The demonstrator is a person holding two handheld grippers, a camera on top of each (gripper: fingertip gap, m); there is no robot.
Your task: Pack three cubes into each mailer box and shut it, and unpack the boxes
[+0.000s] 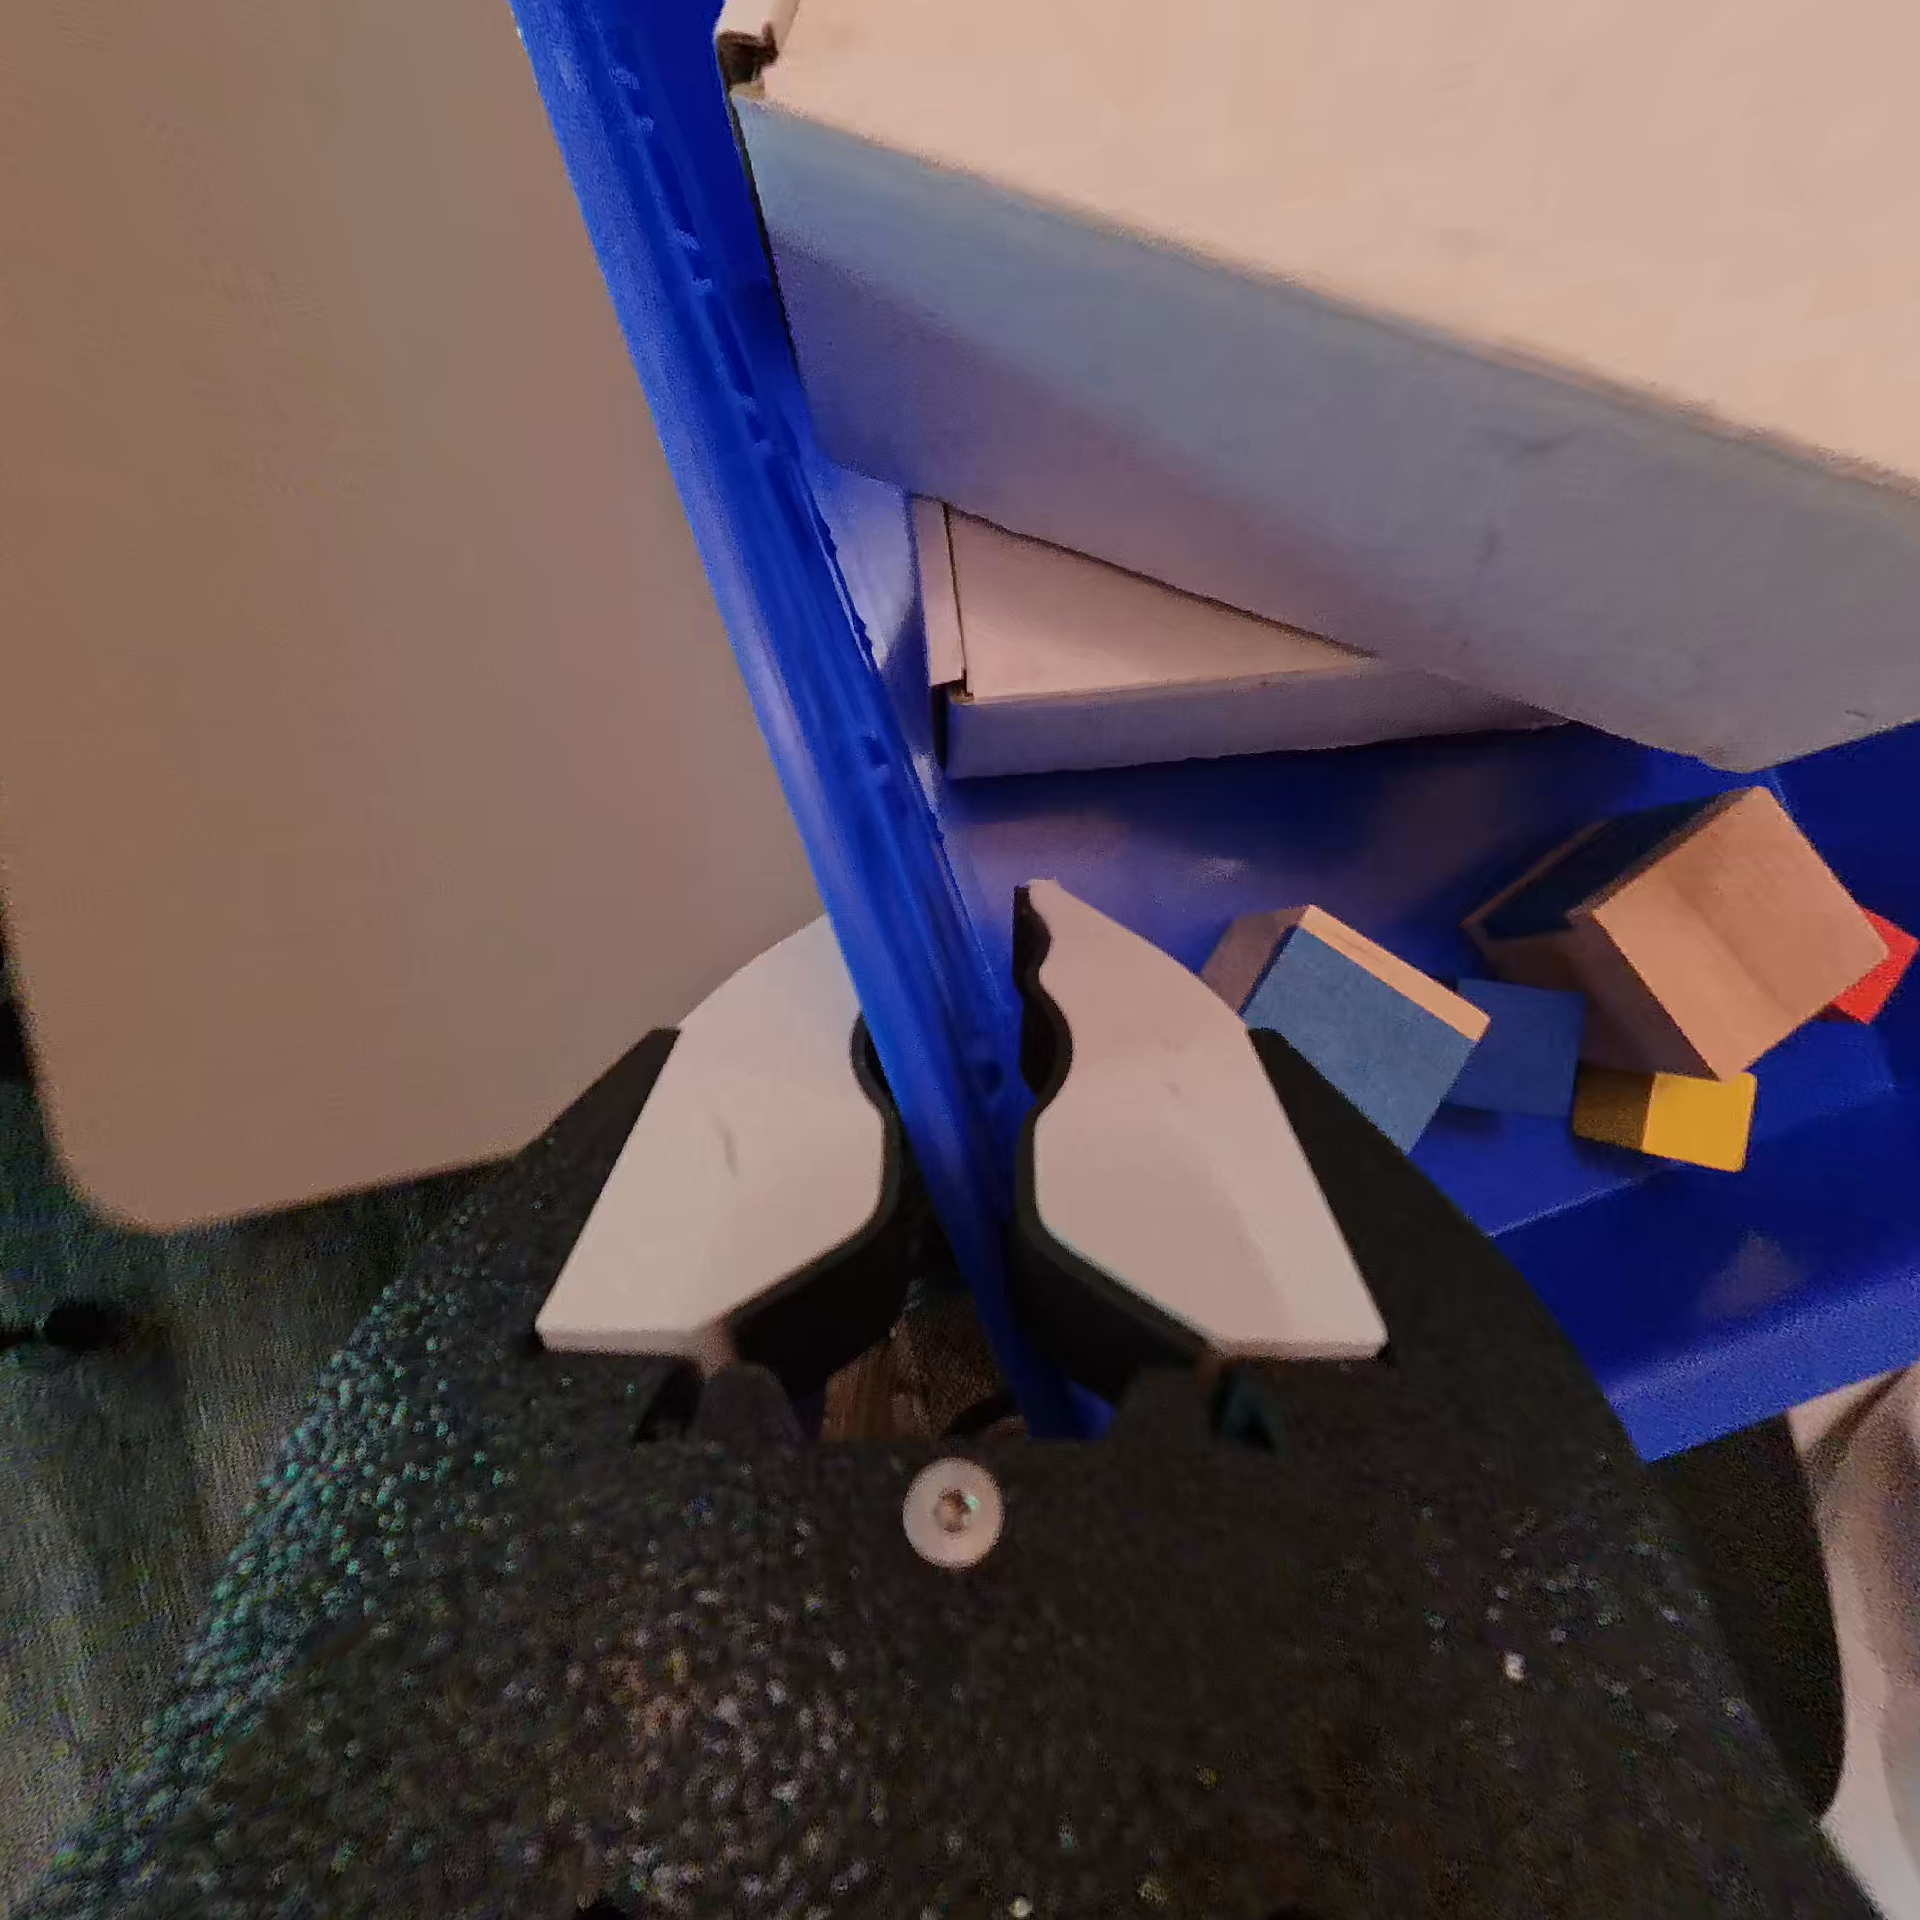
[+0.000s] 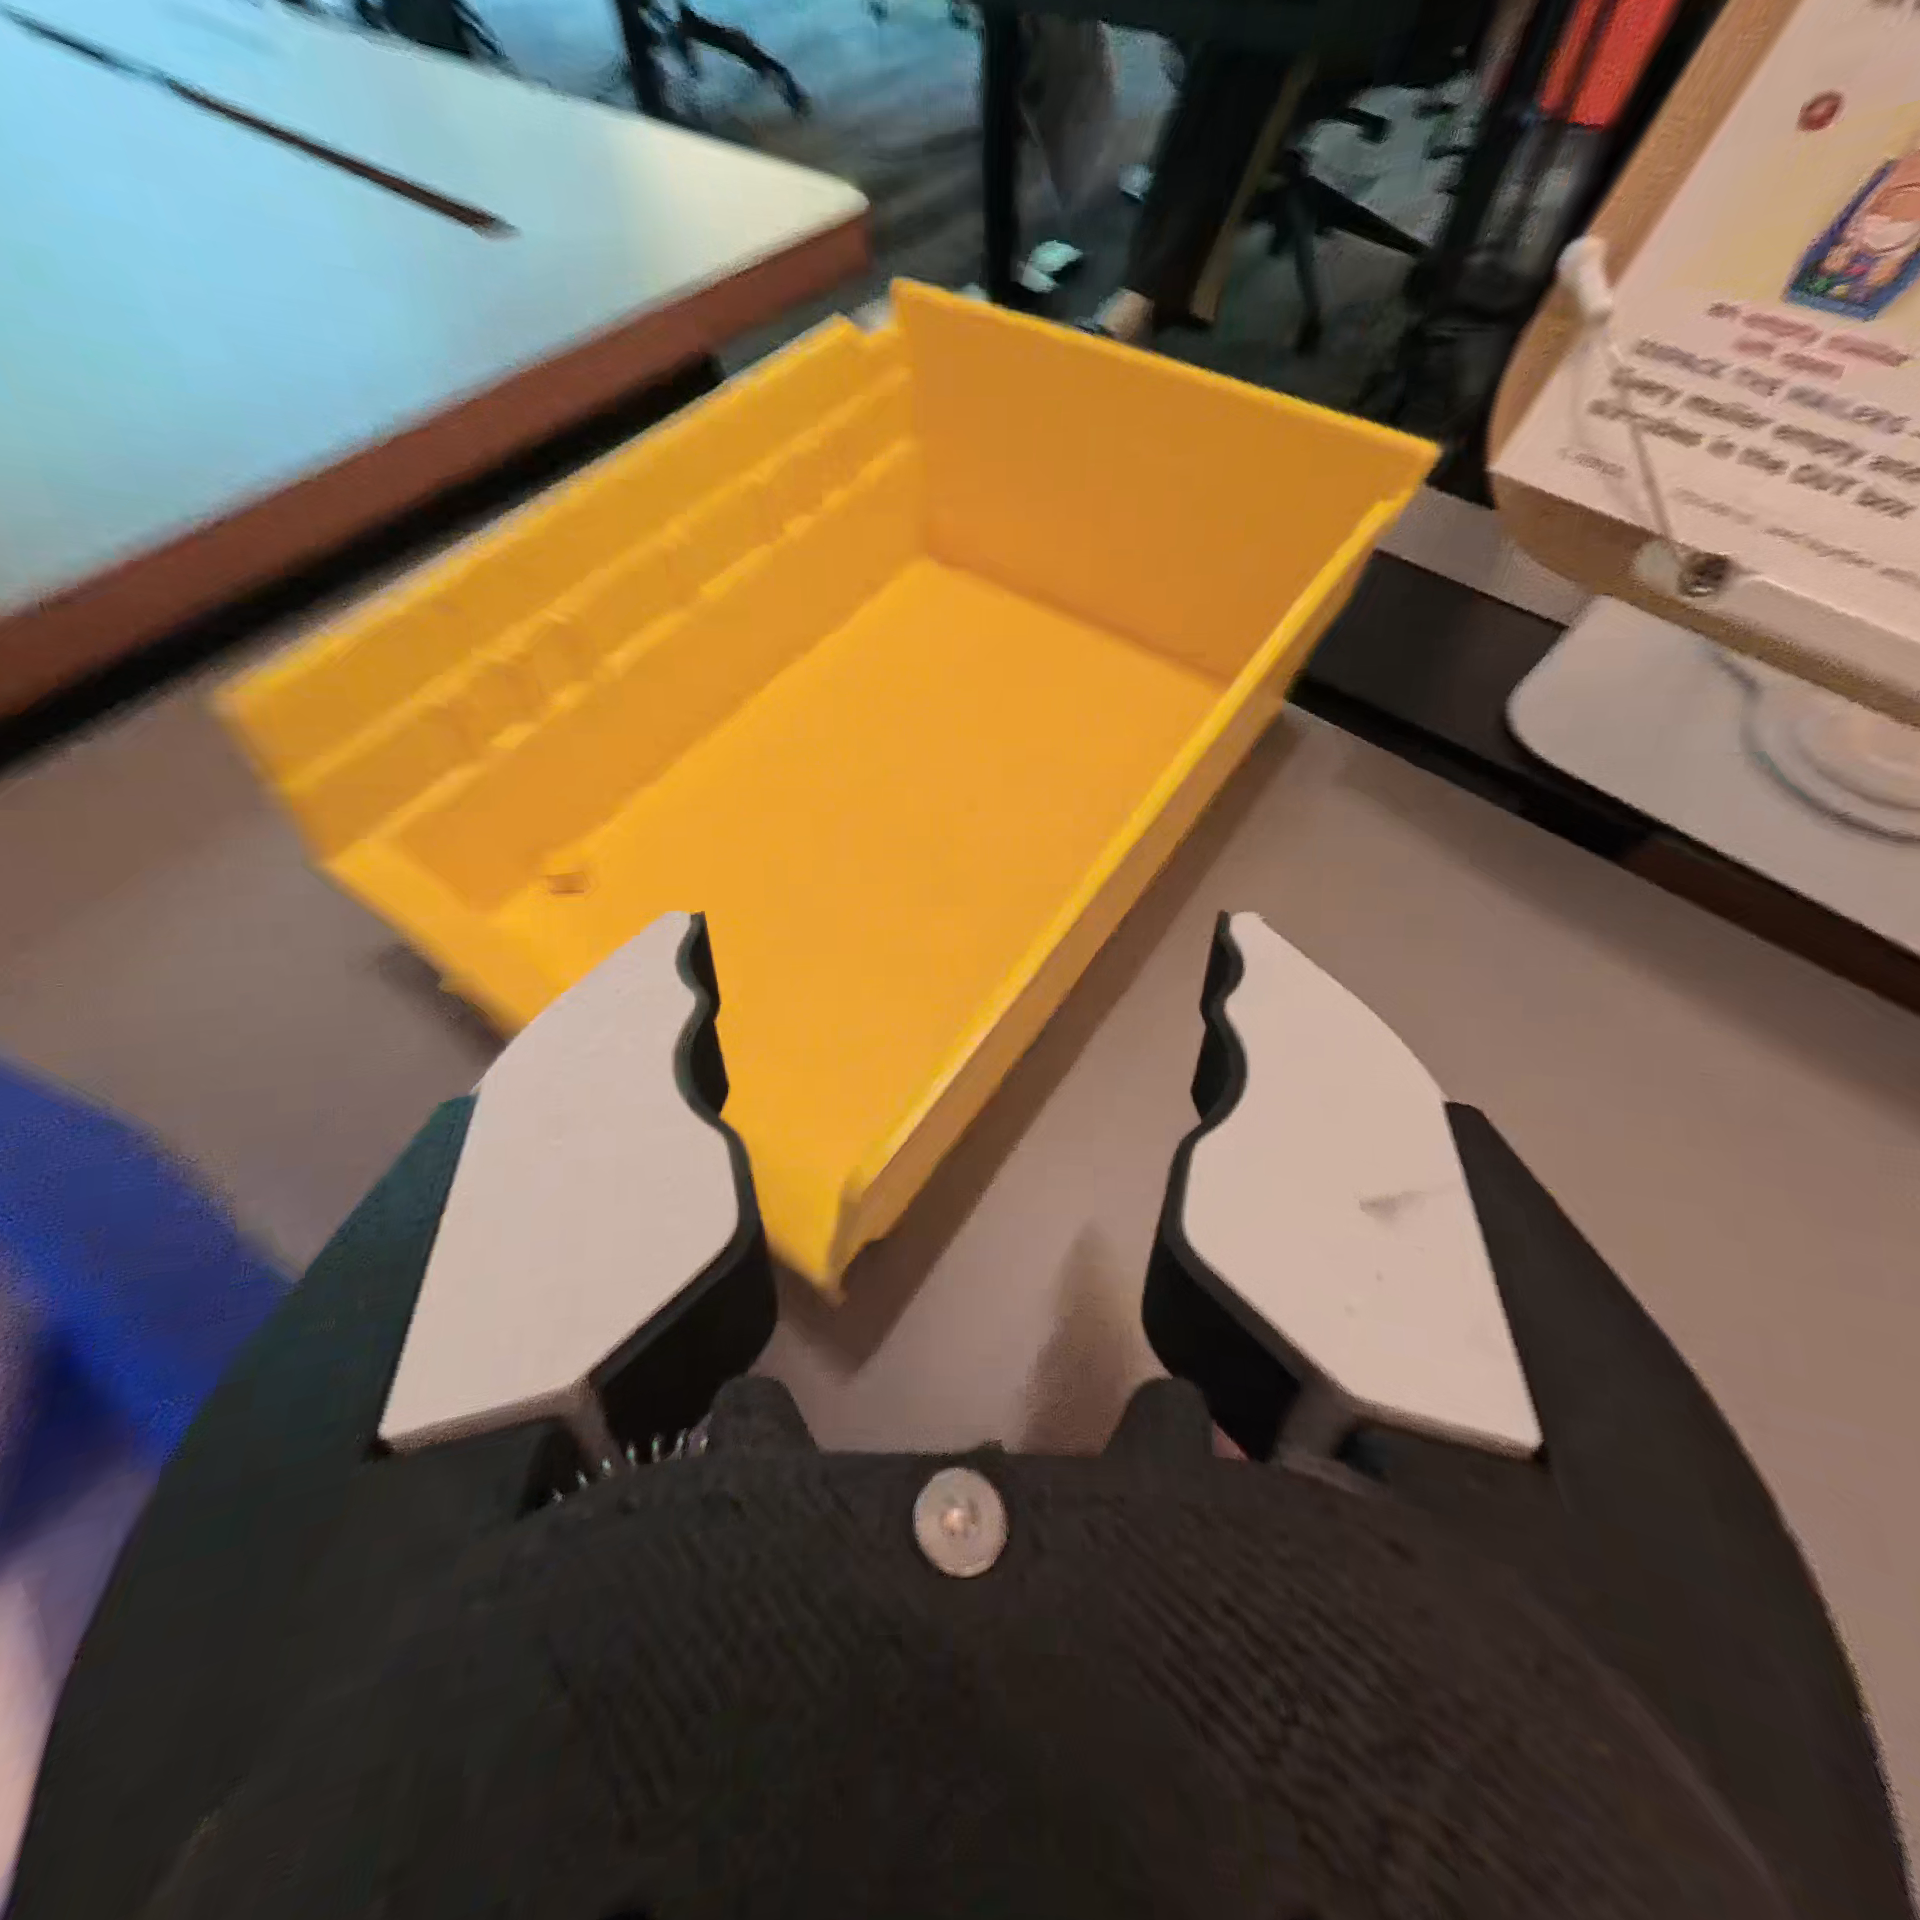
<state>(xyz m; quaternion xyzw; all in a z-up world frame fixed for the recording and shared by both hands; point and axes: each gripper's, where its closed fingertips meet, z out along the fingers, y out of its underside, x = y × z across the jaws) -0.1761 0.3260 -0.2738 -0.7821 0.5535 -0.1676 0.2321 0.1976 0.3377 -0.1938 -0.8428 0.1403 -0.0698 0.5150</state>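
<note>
My left gripper [image 1: 935, 977] is shut on the side wall of a blue bin [image 1: 790, 582], one finger outside and one inside. The bin is tilted. Inside it lie two white mailer boxes, a large one [image 1: 1351, 343] on top and a smaller one [image 1: 1132, 686] beneath. Several cubes lie loose on the bin's floor: a blue-faced one [image 1: 1351, 1023], a wooden one [image 1: 1714, 935], a yellow one [image 1: 1668, 1117], a red one [image 1: 1881, 971]. My right gripper [image 2: 961, 935] is open and empty, just over the near edge of an empty yellow bin [image 2: 1039, 499].
The yellow bin stands on a grey table [image 2: 1507, 1039]. A blue blur [image 2: 94, 1247] shows at the left edge. A card on a white stand [image 2: 1725, 436] is at the right. Another table [image 2: 312, 260] lies far left. A pale panel [image 1: 312, 520] and carpet [image 1: 156, 1455] fill the left wrist view's left. Across from one pair of fingers to the other is roughly 40 centimetres.
</note>
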